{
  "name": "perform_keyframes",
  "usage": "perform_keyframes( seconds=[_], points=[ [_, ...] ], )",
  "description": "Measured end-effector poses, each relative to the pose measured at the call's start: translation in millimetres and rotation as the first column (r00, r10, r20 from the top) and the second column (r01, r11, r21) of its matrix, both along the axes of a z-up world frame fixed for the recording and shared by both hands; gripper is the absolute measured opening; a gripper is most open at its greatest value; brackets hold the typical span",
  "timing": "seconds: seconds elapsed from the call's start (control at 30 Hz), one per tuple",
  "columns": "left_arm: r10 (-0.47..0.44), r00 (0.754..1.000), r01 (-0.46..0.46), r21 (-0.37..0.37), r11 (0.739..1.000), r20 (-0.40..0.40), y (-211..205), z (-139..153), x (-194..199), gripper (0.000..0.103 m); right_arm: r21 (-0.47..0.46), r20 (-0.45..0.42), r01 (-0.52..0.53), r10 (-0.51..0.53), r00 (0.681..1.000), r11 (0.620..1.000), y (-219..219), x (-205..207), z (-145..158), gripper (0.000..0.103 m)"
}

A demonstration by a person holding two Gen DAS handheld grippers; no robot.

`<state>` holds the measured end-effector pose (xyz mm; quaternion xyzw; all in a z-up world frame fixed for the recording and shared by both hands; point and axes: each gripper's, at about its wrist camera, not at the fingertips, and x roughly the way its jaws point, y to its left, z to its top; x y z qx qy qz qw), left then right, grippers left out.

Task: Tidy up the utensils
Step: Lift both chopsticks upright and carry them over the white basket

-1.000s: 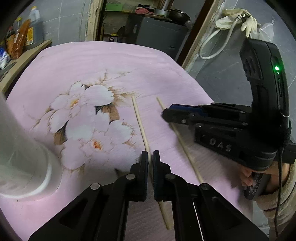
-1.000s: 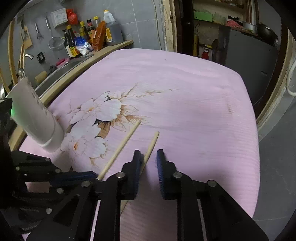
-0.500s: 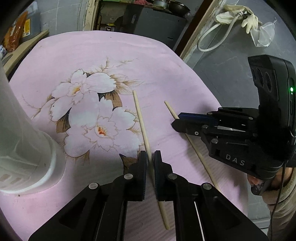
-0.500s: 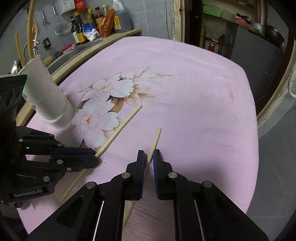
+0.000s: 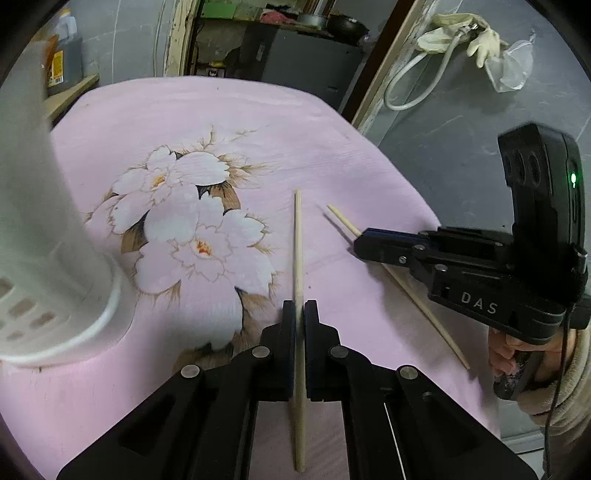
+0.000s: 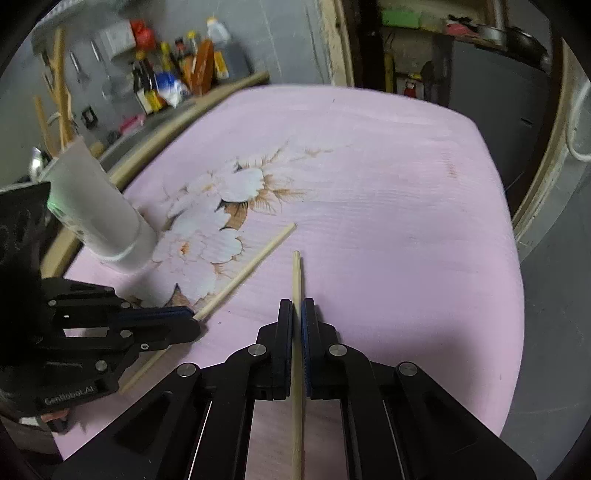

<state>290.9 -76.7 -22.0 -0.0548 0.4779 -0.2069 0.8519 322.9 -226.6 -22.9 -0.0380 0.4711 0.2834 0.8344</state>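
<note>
Two pale wooden chopsticks are over a pink flowered tablecloth [image 5: 332, 147]. My left gripper [image 5: 300, 314] is shut on one chopstick [image 5: 297, 240], which runs forward between its fingers. My right gripper [image 6: 297, 314] is shut on the other chopstick [image 6: 296, 277]. In the left wrist view the right gripper [image 5: 360, 245] is to the right, with its chopstick [image 5: 424, 306] slanting under it. In the right wrist view the left gripper [image 6: 190, 321] is at lower left with its chopstick [image 6: 251, 269]. A white perforated utensil holder [image 5: 44, 240] stands at the left; it also shows in the right wrist view [image 6: 96, 210].
A shelf with bottles and sauces [image 6: 177, 85] runs behind the table at the left. A dark cabinet [image 5: 306, 62] stands beyond the far edge. The table's right edge [image 6: 517, 295] drops to a grey floor. Rubber gloves and a hose [image 5: 461, 33] hang on the wall.
The right gripper has closed on its chopstick. Both chopsticks now lie in line with the fingers that hold them, and both grippers appear to have risen from the cloth.
</note>
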Motion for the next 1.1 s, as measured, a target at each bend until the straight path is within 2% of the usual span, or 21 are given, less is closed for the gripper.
perform_keyframes(
  seconds=[0.1,0.17,0.3,0.37,0.4,0.5,0.63,0.7,0.8,0.9,1.0,1.1],
  points=[
    [0.007,0.999,-0.006,-0.031,1.0,0.048,6,9,-13,0.002,0.045,0.057,0.009,-0.012,0.998,0.999,-8,-19,7,0.003],
    [0.019,0.992,-0.013,-0.052,0.999,0.123,10,19,-25,0.002,0.092,0.11,0.019,-0.029,0.993,0.996,-13,-33,14,0.003],
    [0.051,0.955,-0.029,-0.081,0.996,0.291,15,40,-55,0.002,0.181,0.269,0.017,-0.066,0.961,0.983,-21,-69,32,0.003],
    [0.075,0.926,-0.043,-0.095,0.995,0.37,15,49,-66,0.002,0.21,0.347,0.008,-0.082,0.934,0.978,-20,-83,40,0.003],
    [0.087,0.909,-0.05,-0.102,0.994,0.407,17,53,-72,0.002,0.232,0.401,0.004,-0.1,0.911,0.973,-19,-94,45,0.003],
    [0.127,0.845,-0.079,-0.115,0.99,0.519,20,65,-87,0.002,0.29,0.499,-0.011,-0.142,0.855,0.957,-15,-113,58,0.003],
    [0.174,0.775,-0.11,-0.141,0.984,0.607,31,79,-105,0.002,0.321,0.615,-0.058,-0.162,0.772,0.945,0,-131,80,0.003],
    [0.2,0.734,-0.128,-0.158,0.979,0.648,37,87,-111,0.002,0.331,0.649,-0.086,-0.16,0.744,0.94,8,-135,92,0.003],
    [0.23,0.677,-0.154,-0.171,0.973,0.699,46,97,-120,0.002,0.357,0.699,-0.138,-0.166,0.696,0.924,23,-138,112,0.003],
    [0.253,0.631,-0.171,-0.186,0.967,0.734,58,107,-123,0.002,0.381,0.733,-0.179,-0.178,0.657,0.907,35,-142,126,0.003],
    [0.29,0.591,-0.191,-0.218,0.957,0.753,80,120,-124,0.002,0.407,0.756,-0.226,-0.188,0.627,0.885,51,-142,142,0.003],
    [0.332,0.563,-0.217,-0.252,0.943,0.757,103,130,-121,0.002,0.437,0.771,-0.272,-0.201,0.604,0.857,66,-136,157,0.003]
  ],
)
